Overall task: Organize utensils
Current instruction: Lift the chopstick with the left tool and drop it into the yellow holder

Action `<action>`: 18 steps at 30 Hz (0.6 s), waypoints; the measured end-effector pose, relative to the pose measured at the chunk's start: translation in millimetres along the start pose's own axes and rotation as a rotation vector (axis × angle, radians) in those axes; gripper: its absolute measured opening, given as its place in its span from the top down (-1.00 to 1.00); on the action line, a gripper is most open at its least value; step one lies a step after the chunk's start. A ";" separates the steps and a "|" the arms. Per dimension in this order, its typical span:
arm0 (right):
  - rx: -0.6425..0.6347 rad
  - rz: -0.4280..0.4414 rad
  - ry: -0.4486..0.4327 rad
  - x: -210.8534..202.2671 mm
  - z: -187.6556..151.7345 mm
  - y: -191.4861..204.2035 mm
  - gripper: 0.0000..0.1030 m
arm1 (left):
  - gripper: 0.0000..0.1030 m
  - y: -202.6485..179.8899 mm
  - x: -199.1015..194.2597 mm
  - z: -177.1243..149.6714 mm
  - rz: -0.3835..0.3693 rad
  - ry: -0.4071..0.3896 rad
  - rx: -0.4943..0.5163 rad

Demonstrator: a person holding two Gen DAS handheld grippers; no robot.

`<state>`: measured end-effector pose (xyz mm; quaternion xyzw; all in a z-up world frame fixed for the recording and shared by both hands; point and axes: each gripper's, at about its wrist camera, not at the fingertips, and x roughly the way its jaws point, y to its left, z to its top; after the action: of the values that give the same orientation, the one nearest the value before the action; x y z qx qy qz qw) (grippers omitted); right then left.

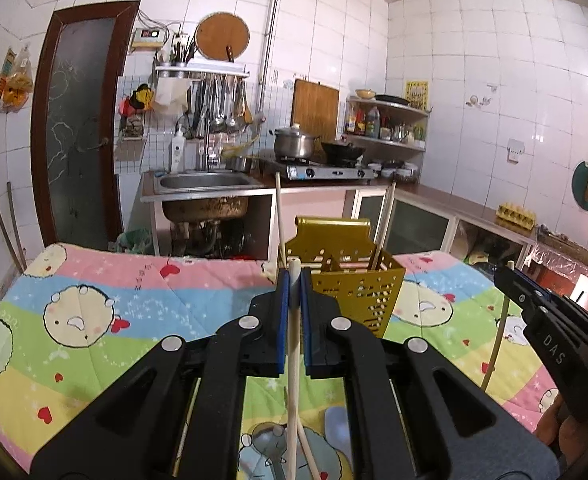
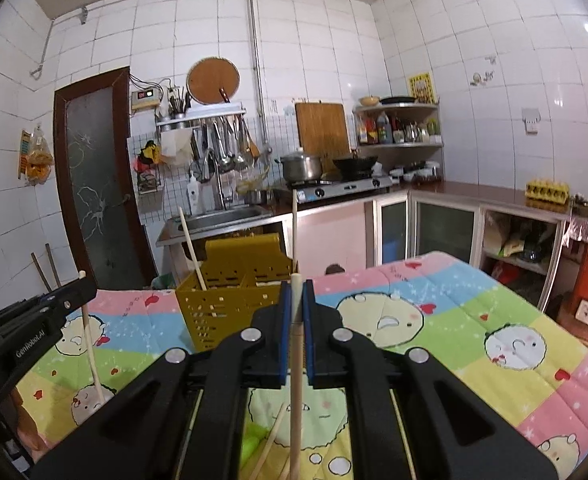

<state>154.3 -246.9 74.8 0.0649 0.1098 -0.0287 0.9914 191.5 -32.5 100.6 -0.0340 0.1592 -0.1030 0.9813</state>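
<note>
Chopstick [image 1: 294, 344] lower end beyond frame edge

A cartoon quilt [image 1: 94, 300] covers the table; beyond, a sink [image 1: 202, 182] and stove [image 1: 326, 170].

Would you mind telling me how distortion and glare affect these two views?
Left wrist view: fisheye bends the tiled wall, dark corner vignetting, glare on right-hand tiles. Right wrist view: same bending, tile glare upper right; yellow holder stays sharp.

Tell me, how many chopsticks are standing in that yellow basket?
2: one chopstick leans near the yellow basket's left side, a second chopstick stands near its right. Shorter ones inside may be hidden.
</note>
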 end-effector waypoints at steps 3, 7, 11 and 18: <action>-0.011 -0.001 -0.029 -0.7 6.3 1.9 0.89 | 0.92 -1.9 -3.4 5.4 -0.005 -0.021 0.002; -0.023 -0.009 -0.063 4.5 17.6 4.5 0.89 | 0.92 -2.9 -1.5 15.1 -0.013 -0.046 0.003; -0.029 -0.007 -0.091 12.2 30.2 6.0 0.89 | 0.92 -2.9 4.9 27.0 -0.013 -0.060 -0.003; -0.041 0.012 -0.188 26.2 81.4 14.7 0.88 | 0.92 -13.5 16.0 75.3 -0.016 -0.128 0.016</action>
<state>198.3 -244.5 149.5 0.0422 0.0164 -0.0262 0.9986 227.8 -46.5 168.4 -0.0338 0.0950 -0.1097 0.9888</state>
